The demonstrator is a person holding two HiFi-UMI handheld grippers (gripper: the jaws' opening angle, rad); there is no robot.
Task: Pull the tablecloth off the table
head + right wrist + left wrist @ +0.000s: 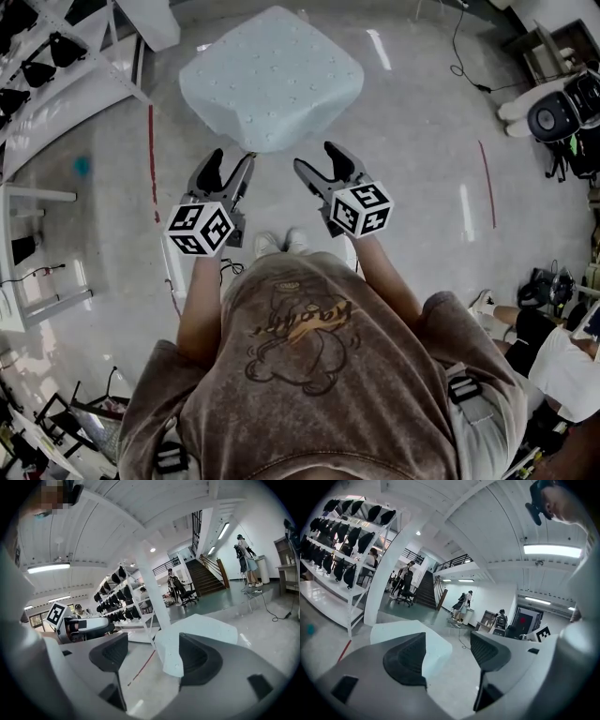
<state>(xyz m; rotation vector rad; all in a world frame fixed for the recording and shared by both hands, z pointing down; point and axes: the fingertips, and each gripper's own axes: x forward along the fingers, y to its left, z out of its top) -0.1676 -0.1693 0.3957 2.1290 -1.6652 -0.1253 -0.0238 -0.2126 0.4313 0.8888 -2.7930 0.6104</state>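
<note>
**Tablecloth (272, 75) on the table, both grippers open and empty**

Position of the task item: the pale blue-white tablecloth is spread over the tabletop and covers it completely. Its sides hang over the edges. In the head view it sits at the top centre, directly ahead of the person, with its near corner pointing toward the gap between the two grippers.

Left gripper (232, 159): the jaws stand wide apart. In the left gripper view, only the grey floor (422, 141) and a lit corner of the tablecloth show in the gap between the dark pads (405, 660). The pads press on nothing. In the head view, the tip of the inner jaw lies just beside the near corner of the cloth. Whether the tip touches the cloth cannot be told.

Right gripper (317, 157): the jaws are also spread wide and hold nothing. In the right gripper view, the cloth-covered table rises behind the right-hand pad (199, 660) and part of it shows in the gap. Neither pad bears on it.

Both grippers are held side by side, near each other and apart. Their marker cubes, left (200, 228) and right (363, 208), face the head camera.

Surroundings: a red line (151, 159) runs along the floor left of the table. A white shelf rack (333, 569) carrying dark items stands further left.
</note>
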